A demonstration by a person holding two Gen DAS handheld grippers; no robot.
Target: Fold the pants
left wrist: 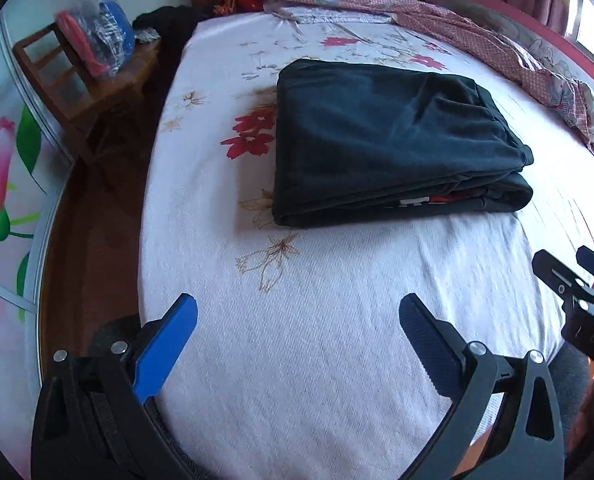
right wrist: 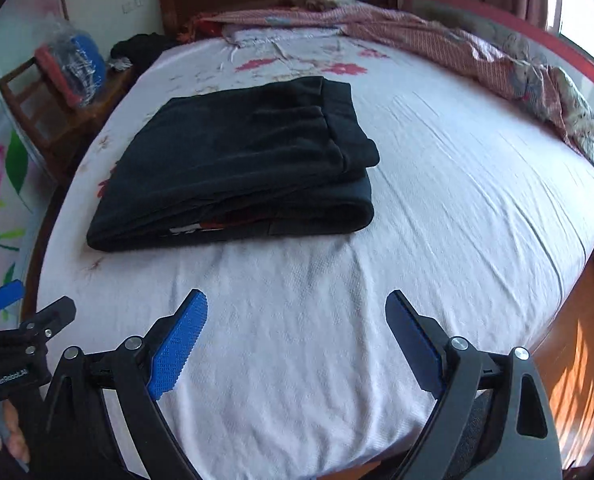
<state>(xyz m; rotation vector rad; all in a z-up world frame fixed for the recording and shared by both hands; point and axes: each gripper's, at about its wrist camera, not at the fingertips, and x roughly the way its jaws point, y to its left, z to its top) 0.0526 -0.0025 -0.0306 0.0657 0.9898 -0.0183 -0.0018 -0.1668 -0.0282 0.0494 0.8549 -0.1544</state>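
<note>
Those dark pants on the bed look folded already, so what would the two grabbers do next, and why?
Probably just draw back and stop. The black folded pants lie in a compact stack on the white floral bedsheet, while the left gripper and right gripper are both open, empty and short of the cloth. At most, tidy the overhanging top layer.

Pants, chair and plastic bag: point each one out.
pants (right wrist: 233, 160): right wrist view, middle of the top folded layer
chair (left wrist: 77, 92): left wrist view, wooden backrest frame
plastic bag (left wrist: 101, 32): left wrist view, clear front of the bag
</note>
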